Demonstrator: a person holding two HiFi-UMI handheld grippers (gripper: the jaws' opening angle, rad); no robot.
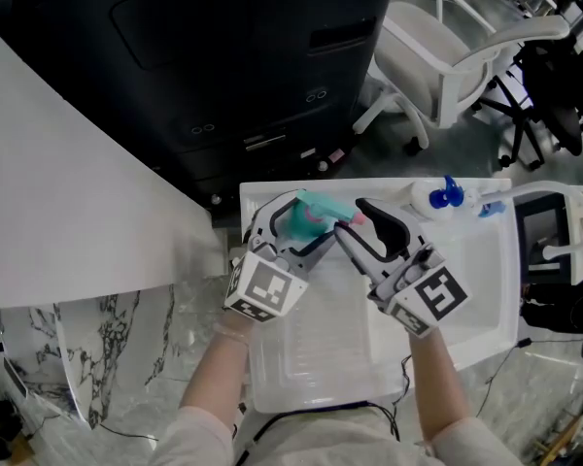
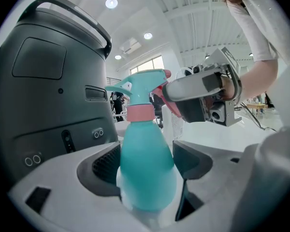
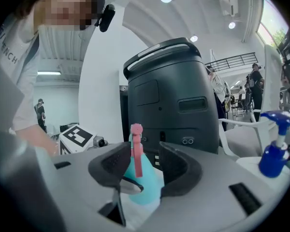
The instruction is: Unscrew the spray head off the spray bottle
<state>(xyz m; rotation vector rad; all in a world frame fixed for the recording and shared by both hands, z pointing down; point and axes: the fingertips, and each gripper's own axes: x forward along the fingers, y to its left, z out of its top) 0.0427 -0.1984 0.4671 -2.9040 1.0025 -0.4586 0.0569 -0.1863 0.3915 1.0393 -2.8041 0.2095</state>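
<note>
Gripping the teal spray bottle [image 2: 147, 168] upright by its body in the clenched left gripper [image 1: 296, 226], over the far edge of a white tray [image 1: 466, 289]. Flanking its pink-triggered spray head [image 2: 145, 83] with the right gripper [image 3: 140, 166], jaws parted, not pressing.

The bottle [image 1: 306, 219] stands at the tray's [image 1: 486, 289] far left corner, clasped between the jaws of the left claw [image 1: 296, 226]. The right claw [image 1: 350, 218] is just to its right, with the spray head [image 2: 145, 83] in the gap between its parted jaws. A second bottle [image 1: 445, 198] stands at the tray's far right corner, a machine [image 1: 223, 56] stands behind the tray, and a chair [image 1: 447, 56] is to the machine's right.
</note>
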